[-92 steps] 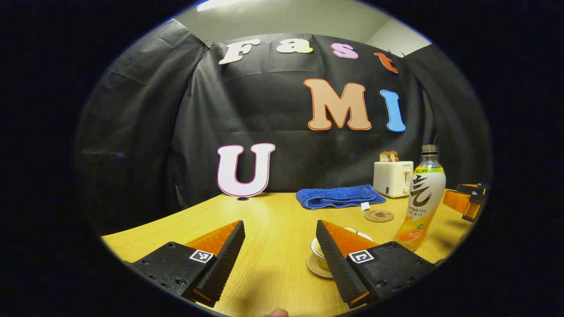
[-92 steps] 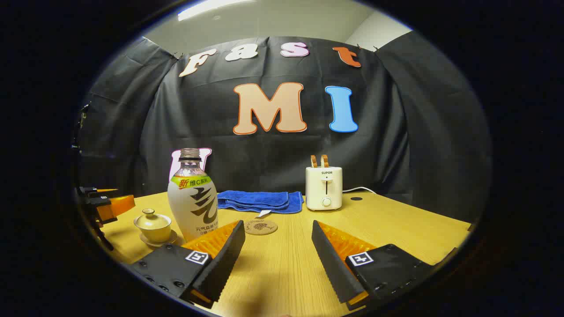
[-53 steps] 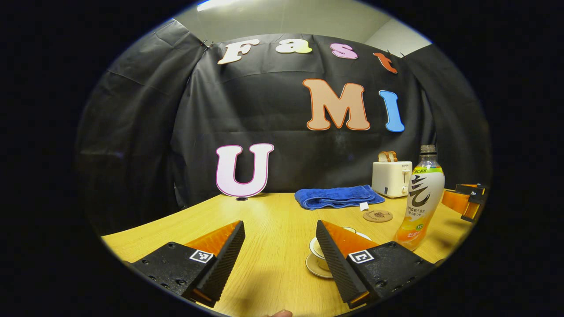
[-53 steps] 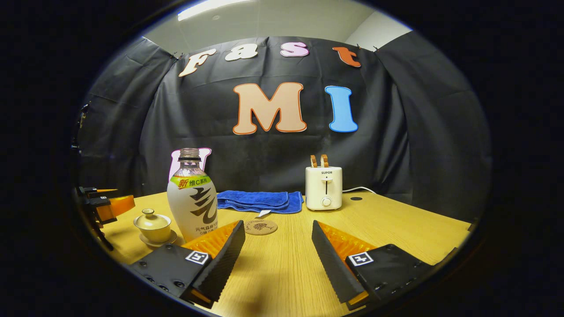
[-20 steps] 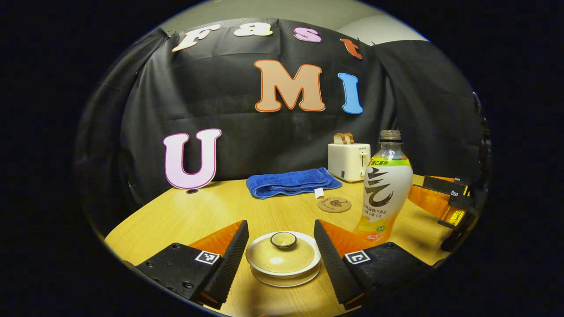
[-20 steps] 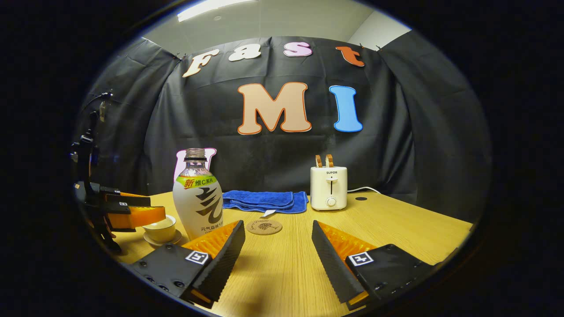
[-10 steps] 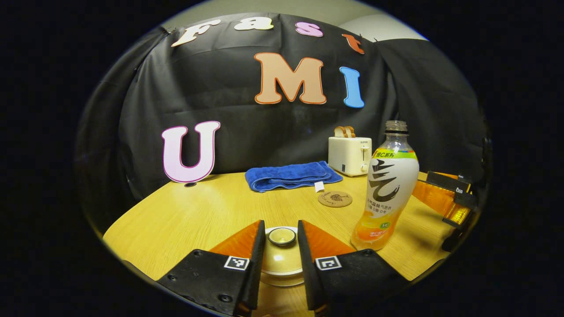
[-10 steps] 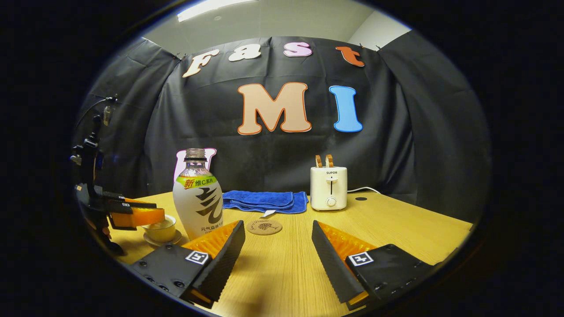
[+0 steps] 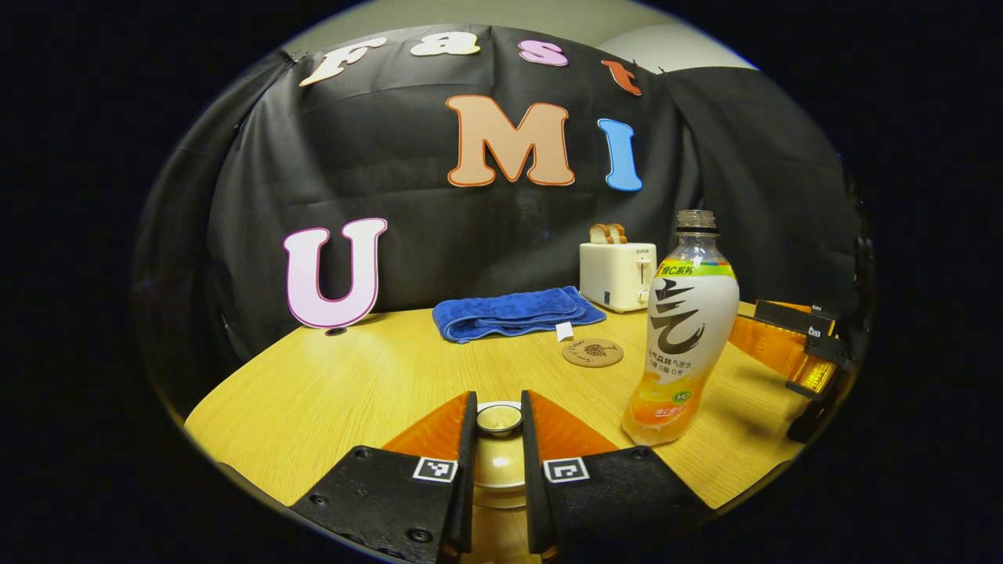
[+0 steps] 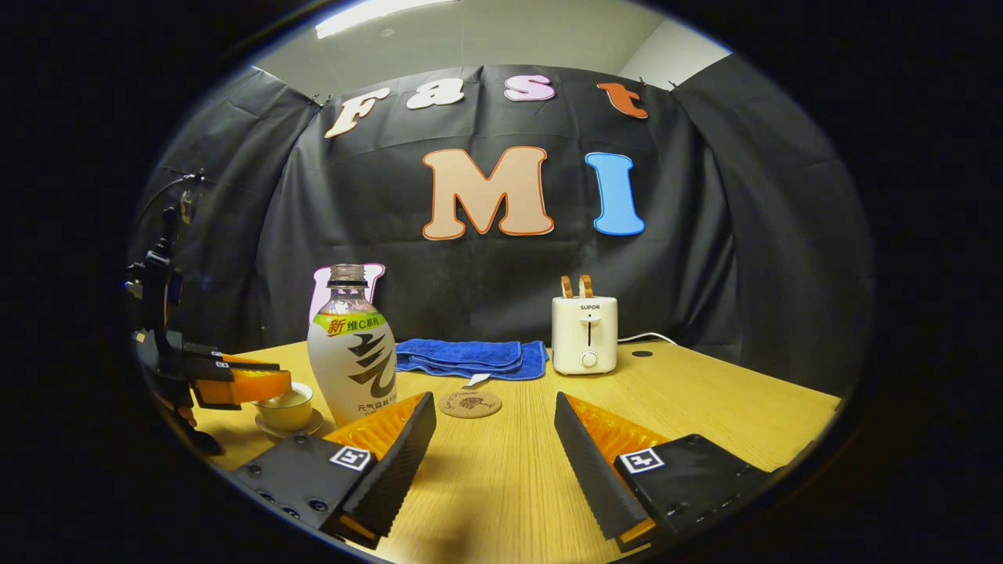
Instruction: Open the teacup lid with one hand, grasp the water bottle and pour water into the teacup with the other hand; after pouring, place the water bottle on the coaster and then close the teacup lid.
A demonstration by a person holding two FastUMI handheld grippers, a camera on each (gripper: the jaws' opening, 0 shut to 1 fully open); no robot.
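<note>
The left gripper [image 9: 498, 439] is closed on the knob of the teacup lid [image 9: 499, 418], one finger pressed to each side of the knob, with the lid seated on the teacup [image 10: 287, 406] and its saucer near the front edge of the table [image 9: 329, 392]. The right gripper [image 10: 494, 439] is spread wide with nothing between its fingers, low over bare tabletop near the front edge. The water bottle [image 9: 685, 329] stands upright, uncapped, just beside the teacup on its right and apart from it; in the right gripper view it stands just left of the right gripper's left finger. The coaster [image 9: 592, 352] lies flat behind the bottle, with bare table around it. A folded blue towel [image 9: 517, 312] and a toaster [image 9: 617, 270] sit near the rear edge, well apart from the teacup. The table's left half is unobstructed wood.
</note>
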